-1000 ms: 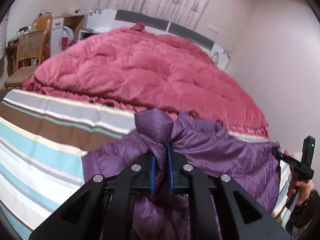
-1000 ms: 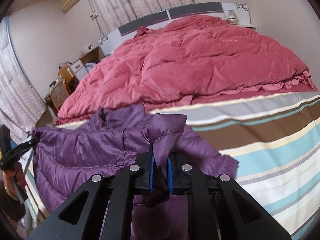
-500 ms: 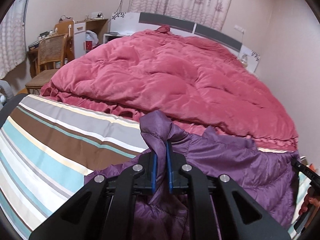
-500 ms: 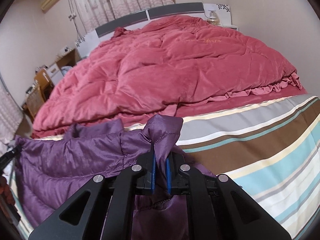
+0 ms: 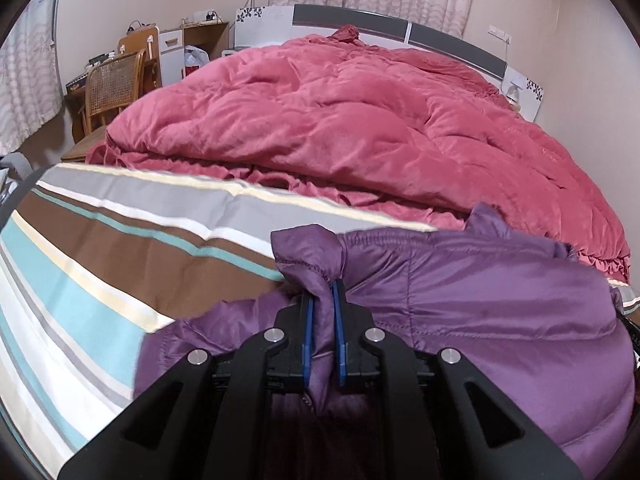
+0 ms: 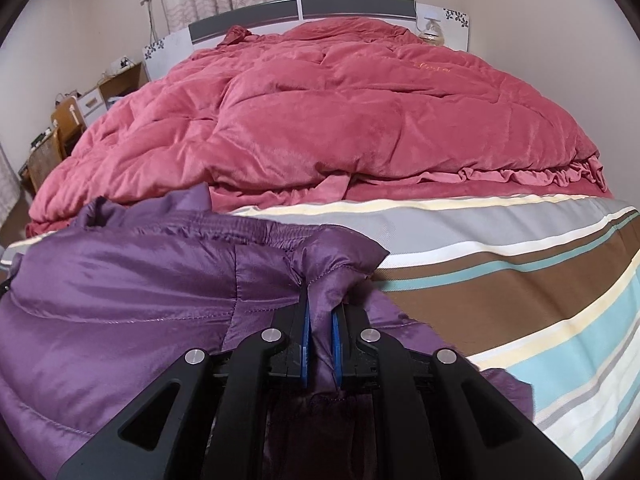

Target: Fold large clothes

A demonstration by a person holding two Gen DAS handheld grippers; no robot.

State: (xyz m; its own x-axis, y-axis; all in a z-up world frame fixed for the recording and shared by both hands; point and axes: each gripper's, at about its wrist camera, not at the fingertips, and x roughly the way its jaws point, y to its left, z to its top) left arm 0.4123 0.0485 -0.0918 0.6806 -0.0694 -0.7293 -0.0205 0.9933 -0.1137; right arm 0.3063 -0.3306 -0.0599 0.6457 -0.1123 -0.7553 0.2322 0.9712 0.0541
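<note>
A purple puffer jacket (image 5: 480, 300) lies spread across the near part of the striped bed sheet (image 5: 100, 264). My left gripper (image 5: 321, 300) is shut on a bunched corner of the jacket at its left end. My right gripper (image 6: 320, 304) is shut on a bunched corner at its right end, and the jacket (image 6: 120, 288) stretches away to the left in the right wrist view. The jacket's hem runs between the two grips, and its lower part hangs hidden under the grippers.
A rumpled pink-red quilt (image 5: 340, 120) covers the far half of the bed, up to the grey headboard (image 5: 440, 36). A wicker chair (image 5: 112, 88) and a desk stand at the far left. The striped sheet (image 6: 520, 272) extends to the right.
Both grippers have moved forward and lower over the bed, carrying the jacket. The jacket now lies flatter and wider on the striped sheet. The other gripper has left each view's edge.
</note>
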